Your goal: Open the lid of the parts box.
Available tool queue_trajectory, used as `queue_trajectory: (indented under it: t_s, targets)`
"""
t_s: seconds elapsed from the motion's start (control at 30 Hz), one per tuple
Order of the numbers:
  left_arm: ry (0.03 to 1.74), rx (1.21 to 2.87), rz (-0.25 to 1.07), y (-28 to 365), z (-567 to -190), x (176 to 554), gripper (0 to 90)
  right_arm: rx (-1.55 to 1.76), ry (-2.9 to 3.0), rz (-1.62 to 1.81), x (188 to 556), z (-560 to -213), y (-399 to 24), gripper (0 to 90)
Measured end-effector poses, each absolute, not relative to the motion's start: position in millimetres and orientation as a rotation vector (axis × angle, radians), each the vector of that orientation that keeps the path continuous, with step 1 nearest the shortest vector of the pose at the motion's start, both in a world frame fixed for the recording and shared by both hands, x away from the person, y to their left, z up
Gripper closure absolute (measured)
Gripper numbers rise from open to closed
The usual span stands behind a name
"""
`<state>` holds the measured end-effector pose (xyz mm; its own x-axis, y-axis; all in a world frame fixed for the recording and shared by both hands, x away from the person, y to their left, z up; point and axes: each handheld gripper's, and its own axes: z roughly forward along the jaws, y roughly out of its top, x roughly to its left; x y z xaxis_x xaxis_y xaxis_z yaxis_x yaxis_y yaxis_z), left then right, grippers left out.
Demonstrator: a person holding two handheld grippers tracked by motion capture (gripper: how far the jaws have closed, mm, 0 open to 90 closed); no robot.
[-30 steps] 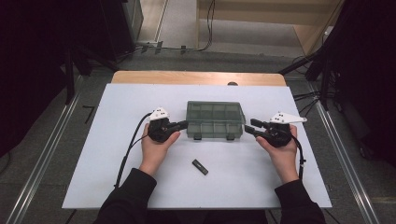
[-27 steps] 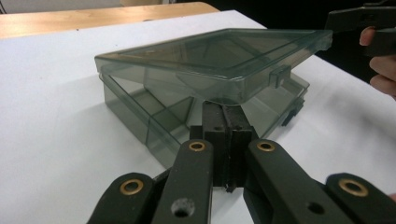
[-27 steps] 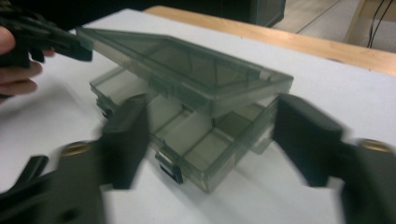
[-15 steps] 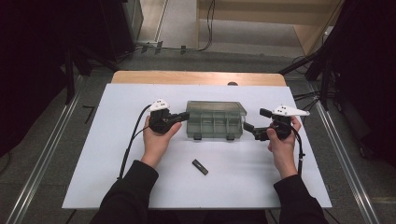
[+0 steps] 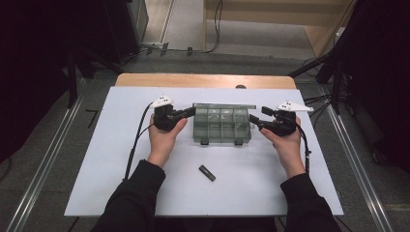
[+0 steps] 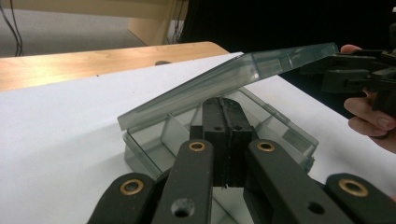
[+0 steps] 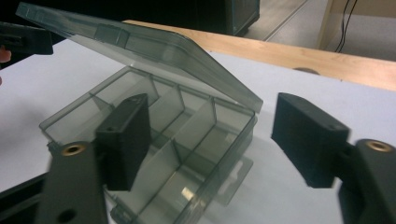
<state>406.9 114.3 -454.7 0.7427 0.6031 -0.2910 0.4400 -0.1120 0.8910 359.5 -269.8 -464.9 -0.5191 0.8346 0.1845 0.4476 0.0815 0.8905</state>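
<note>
A clear grey compartment box (image 5: 222, 129) stands mid-table with its hinged lid (image 5: 225, 105) raised partway. My left gripper (image 5: 192, 112) is shut with nothing between its jaws, and its tip sits under the lid's left end; in the left gripper view the lid (image 6: 224, 77) slants above that gripper (image 6: 226, 140). My right gripper (image 5: 251, 120) is at the box's right end. Its jaws have just been closing and stand open (image 7: 212, 121), with the box's near corner (image 7: 233, 140) between them and no pad pressing on it. The compartments look empty.
A small black oblong piece (image 5: 207, 172) lies on the white table top (image 5: 121, 183), nearer the person than the box. A wooden strip (image 5: 203, 80) runs along the far edge. Cables trail from both grippers.
The lid has gone from closed to raised partway. Both hands have moved a little farther away from the person, along the box's ends.
</note>
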Motion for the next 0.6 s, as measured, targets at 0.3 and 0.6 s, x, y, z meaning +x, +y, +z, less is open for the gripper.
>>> queue_trajectory:
  t_s: [0.3,0.6]
  targets:
    - [0.818,1.736,0.187,112.8,-447.3,412.9,89.6,1.23,1.92,1.486,370.2,-456.6,-269.9,61.3]
    - [0.838,1.75,0.187,120.4,-450.1,415.5,89.5,1.205,1.915,1.486,376.0,-448.3,-269.0,73.1]
